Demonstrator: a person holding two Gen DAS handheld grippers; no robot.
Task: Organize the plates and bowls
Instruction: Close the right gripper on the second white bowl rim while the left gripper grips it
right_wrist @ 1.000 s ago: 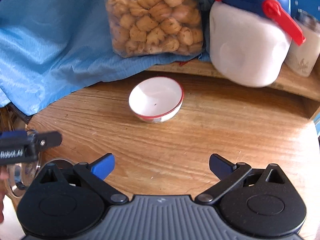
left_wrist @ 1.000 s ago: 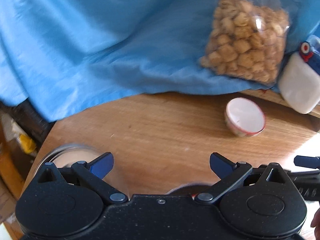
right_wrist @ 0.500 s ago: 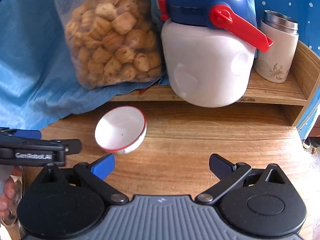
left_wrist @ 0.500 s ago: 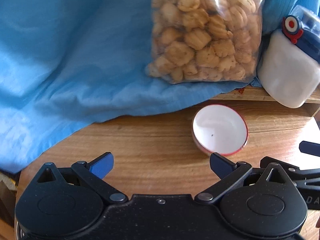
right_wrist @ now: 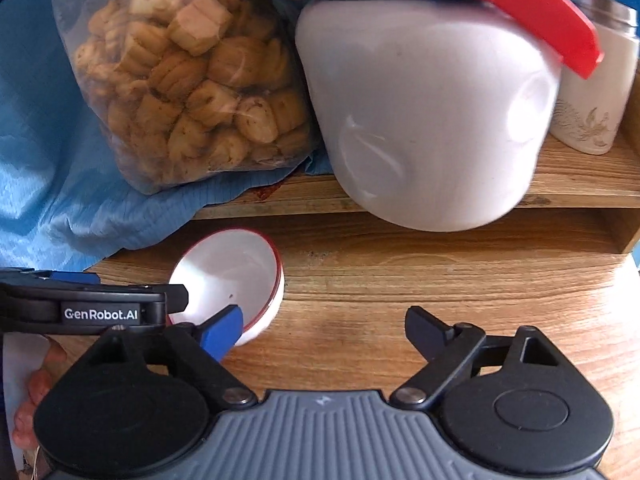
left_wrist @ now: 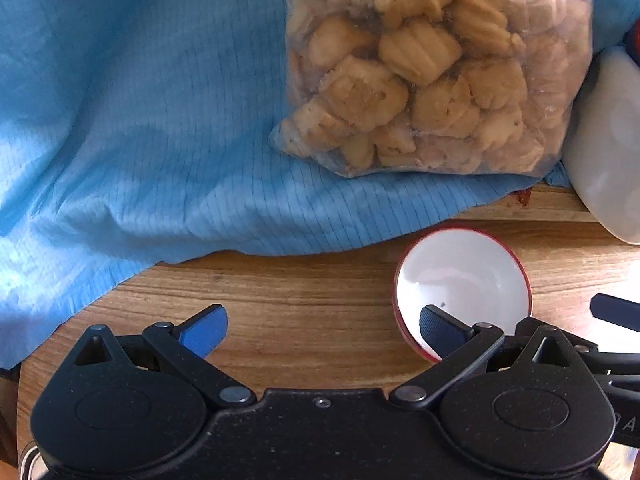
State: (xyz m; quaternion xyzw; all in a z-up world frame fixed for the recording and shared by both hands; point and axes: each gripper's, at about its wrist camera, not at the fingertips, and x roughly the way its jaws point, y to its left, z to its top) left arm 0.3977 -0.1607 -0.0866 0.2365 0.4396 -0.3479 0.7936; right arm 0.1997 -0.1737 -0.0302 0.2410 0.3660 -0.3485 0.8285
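Your left gripper (left_wrist: 322,326) is spread wide, holding nothing. Its right blue pad (left_wrist: 440,330) sits over the near rim of the small white bowl with the red rim (left_wrist: 462,280); the left pad hangs over bare wood. Can't tell if that pad touches the rim yet. Judging by the pose, you're lining up a rim pinch, one finger inside, one outside, but the bowl is off-centre w/ respect to the jaws, so shift right before closing.

Your right gripper (right_wrist: 322,328) is also wide open and empty, hovering over the round wooden tabletop (right_wrist: 440,280) just right of the bowl (right_wrist: 236,268), likely parked clear so the left one has room.

Bowl sits upright on the table, mouth up, at the foot of the raised wooden shelf (right_wrist: 568,184), near the hem of the blue ribbed cloth (left_wrist: 140,120). It's round, so no long axis; any rim point grips alike. Interior looks empty bar a tiny dark speck.

On the shelf behind: clear plastic bag of tan biscuits (right_wrist: 188,80) & big white jug with blue lid and red lever (right_wrist: 428,120). Both are close behind, so lift up, not forward.
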